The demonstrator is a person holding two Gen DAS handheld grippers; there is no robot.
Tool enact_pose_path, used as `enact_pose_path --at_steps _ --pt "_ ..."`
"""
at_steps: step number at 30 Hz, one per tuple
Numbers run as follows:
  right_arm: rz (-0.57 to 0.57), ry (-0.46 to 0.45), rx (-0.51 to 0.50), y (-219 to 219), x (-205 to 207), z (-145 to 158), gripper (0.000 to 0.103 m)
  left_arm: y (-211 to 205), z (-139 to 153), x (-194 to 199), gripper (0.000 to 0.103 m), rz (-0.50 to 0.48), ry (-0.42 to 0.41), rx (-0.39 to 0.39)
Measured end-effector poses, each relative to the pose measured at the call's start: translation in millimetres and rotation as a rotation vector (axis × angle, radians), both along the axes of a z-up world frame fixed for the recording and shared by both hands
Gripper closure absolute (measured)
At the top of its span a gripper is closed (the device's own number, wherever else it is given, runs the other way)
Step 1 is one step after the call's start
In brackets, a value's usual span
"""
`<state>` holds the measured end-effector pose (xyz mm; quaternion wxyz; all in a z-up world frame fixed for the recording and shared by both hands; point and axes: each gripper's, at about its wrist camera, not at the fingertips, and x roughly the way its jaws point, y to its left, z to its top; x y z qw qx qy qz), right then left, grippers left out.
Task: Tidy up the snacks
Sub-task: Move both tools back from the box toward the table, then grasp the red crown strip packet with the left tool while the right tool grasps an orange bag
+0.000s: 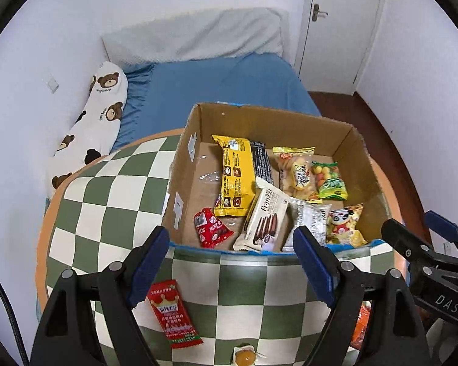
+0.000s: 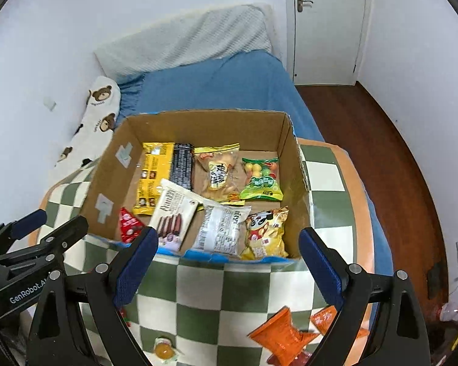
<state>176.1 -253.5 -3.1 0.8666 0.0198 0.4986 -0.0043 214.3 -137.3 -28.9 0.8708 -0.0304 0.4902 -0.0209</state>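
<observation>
Nearest the left wrist camera, the left gripper stands wide open with nothing between its blue-padded fingers, hovering over the checkered cushion. Just under its left finger, at 7 o'clock in that view, a red sachet lies flat on the cushion, and a small wrapped yellow candy sits at 6 o'clock on the lower edge.

In the right wrist view the right gripper is likewise spread wide and holds nothing. At 5 o'clock below it, orange packets lie on the cushion, partly behind the right finger.

Beyond both grippers, toward 12 o'clock, the open cardboard box rests on the cushion with snacks lying in it. Along its near wall, from 9 to 3 o'clock: a red pouch, a white wafer pack, a silver-white pack and a panda snack bag. Farther back lie a yellow pack, a black bar beside it, a clear biscuit bag and a green candy bag.

Behind the box, a blue bed stretches to a pale pillow; a bear-print bolster lies at 10 o'clock, and a white door stands at 1 o'clock.
</observation>
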Motion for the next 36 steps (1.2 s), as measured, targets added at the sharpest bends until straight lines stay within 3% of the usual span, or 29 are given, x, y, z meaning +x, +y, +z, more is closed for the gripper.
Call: enact_pose_path --at_steps 5,9,12,16,19,23,24,25,27,33,35,36 --pt "-0.012 -0.013 0.047 -5.8 -26.4 12.6 0.008 5.2 8.0 -22.2 0.02 0.017 -0.011 -0.037" --pt "-0.043 0.061 0.062 -26.7 -48.1 -7.2 0.008 11.5 -10.7 -44.9 0.02 0.041 0.027 -0.025" --pt "-0.054 0.19 0.051 -48.8 -62.6 -49.0 0.008 16.4 -45.4 -59.2 0.02 0.055 0.101 -0.006" --pt "-0.006 0.394 -0.04 -66.7 -78.7 -125.1 0.008 23.0 -108.0 -76.3 0.02 0.08 0.234 0.022" --pt "0.05 0.479 -0.123 -65.1 -88.3 -172.9 0.008 26.2 -146.3 -90.0 0.02 0.092 0.308 0.038" --pt "0.096 0.547 -0.187 -58.5 -91.2 -208.6 0.009 31.3 -184.3 -107.5 0.02 0.113 0.393 0.053" --pt "0.086 0.556 -0.197 -58.0 -90.9 -213.2 0.016 33.5 -188.2 -110.2 0.02 0.119 0.401 0.054" --pt "0.065 0.55 -0.18 -58.8 -90.3 -215.4 0.028 36.8 -190.6 -112.2 0.02 0.126 0.406 0.051" --pt "0.008 0.549 -0.122 -61.9 -88.8 -216.4 0.038 48.2 -192.0 -115.6 0.02 0.154 0.41 0.043" --pt "-0.192 0.529 0.176 -68.6 -86.0 -214.7 0.039 90.0 -193.8 -106.2 0.02 0.262 0.436 -0.027" --pt "-0.204 0.542 0.247 -66.4 -83.3 -216.2 0.035 100.3 -197.3 -96.5 0.02 0.286 0.457 -0.073" --pt "-0.202 0.546 0.276 -65.5 -82.4 -216.6 0.027 103.7 -200.7 -89.4 0.02 0.289 0.47 -0.098"
